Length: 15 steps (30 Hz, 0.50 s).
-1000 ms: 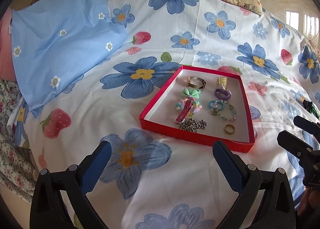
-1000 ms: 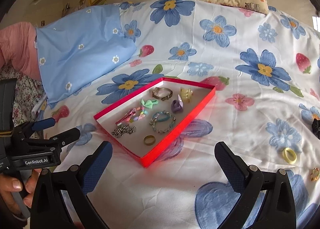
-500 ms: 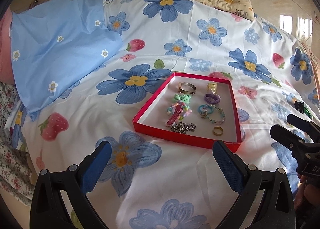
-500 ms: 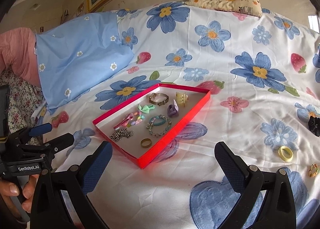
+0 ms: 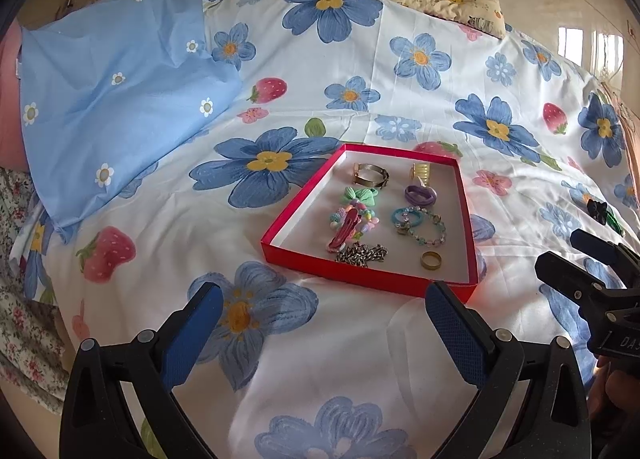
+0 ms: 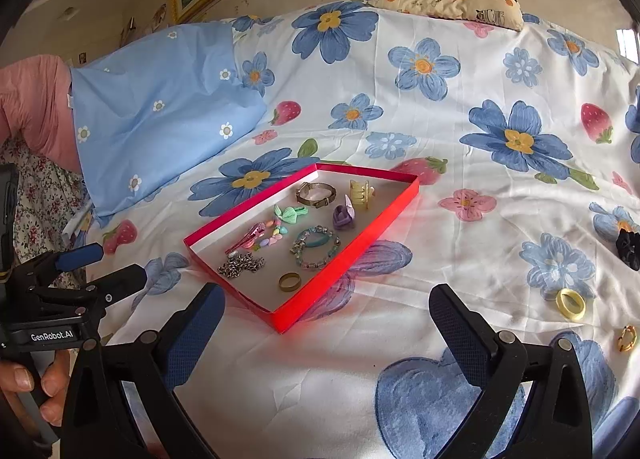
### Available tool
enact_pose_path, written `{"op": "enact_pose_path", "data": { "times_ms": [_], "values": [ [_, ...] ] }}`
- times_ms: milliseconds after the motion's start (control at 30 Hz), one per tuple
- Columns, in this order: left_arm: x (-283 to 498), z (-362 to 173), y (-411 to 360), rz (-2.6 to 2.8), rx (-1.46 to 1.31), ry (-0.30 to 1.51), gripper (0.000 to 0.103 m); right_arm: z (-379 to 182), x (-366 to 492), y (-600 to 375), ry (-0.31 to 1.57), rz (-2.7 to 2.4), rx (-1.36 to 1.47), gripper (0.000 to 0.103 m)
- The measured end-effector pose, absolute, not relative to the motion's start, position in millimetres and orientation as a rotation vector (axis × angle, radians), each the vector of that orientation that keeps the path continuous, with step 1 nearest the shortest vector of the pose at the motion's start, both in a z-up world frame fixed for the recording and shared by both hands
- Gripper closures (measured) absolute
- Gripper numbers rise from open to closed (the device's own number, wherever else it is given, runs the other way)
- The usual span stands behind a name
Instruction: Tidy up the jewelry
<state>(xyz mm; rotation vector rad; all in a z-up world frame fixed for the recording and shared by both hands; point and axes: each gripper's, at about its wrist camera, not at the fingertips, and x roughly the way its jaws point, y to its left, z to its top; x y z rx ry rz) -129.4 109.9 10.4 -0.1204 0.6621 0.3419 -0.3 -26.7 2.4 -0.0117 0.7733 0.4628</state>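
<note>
Both tools [image 5: 322, 323] [image 6: 326, 323] spread above bedsheet [image 6: 400, 355]

Black scrunchie [image 6: 630, 249] cut by edge

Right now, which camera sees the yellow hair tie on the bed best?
The right wrist view. The yellow hair tie lies in the open on the bedsheet, right of the red tray, fully visible. The left wrist view doesn't show it at all; the right gripper fills that side.

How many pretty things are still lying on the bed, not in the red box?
3: a yellow ring, a small gold ring nearer the edge, and a black scrunchie farther back. More may hide past the picture's edge.
</note>
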Motion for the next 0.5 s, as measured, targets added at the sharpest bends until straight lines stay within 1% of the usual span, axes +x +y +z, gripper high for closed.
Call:
{"op": "enact_pose_path", "data": {
  "times_ms": [500],
  "values": [
    [-131.2, 12.6, 106.1, 0.337, -0.108, 0.655, 0.001, 4.8, -4.0, -27.4, 0.765, 0.459, -0.02, 0.0]
  ]
}}
